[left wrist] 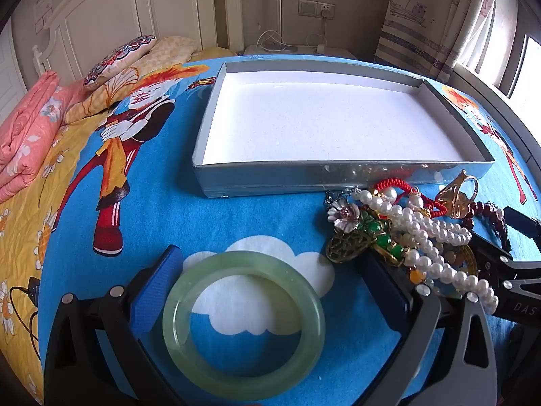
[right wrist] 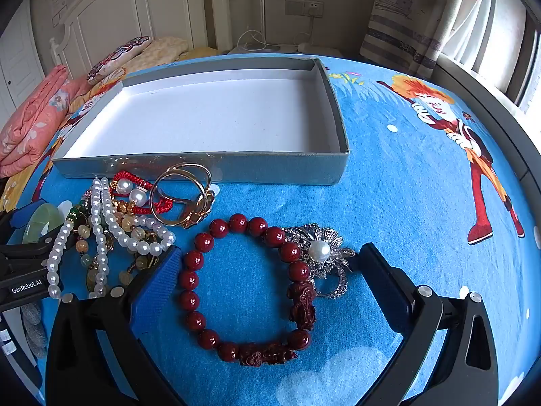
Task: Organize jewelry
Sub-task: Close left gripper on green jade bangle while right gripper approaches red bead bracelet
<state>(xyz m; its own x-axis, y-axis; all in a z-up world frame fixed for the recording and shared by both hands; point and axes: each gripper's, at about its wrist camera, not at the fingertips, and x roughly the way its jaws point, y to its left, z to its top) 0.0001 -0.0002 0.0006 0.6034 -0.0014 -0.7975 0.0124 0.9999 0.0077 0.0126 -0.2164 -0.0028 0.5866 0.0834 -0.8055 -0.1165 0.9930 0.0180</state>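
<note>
Both tools stand at full spread and neither has hold of anything. Your left tool straddles the green jade bangle, which lies flat on the blue bedspread; the blue-padded finger sits just beside its left rim, the other finger close to its right. Your right tool straddles the red bead bracelet, also flat on the bed, with the silver pearl brooch touching the bracelet's right side, between it and the dark finger.

The grey box stands just beyond both tools, and nothing lies in it. The remaining jewelry, namely the pearl strands, a red cord, gold rings and a green-stoned pendant, lies heaped against its near wall between the two tools.

Recommendations for the grasp, as I judge it:
- The bangle is rigid and smooth. Close squarely across its widest line, or it may squirt out sideways.
- On the left, pearls lie over your right-hand finger. Clear them first, or the strand will likely trail along.
- The bracelet is strung and will likely fold under pressure. Pinch one section of beads rather than the whole loop.
- Keep the brooch outside the closing fingers, so one item travels at a time.
</note>
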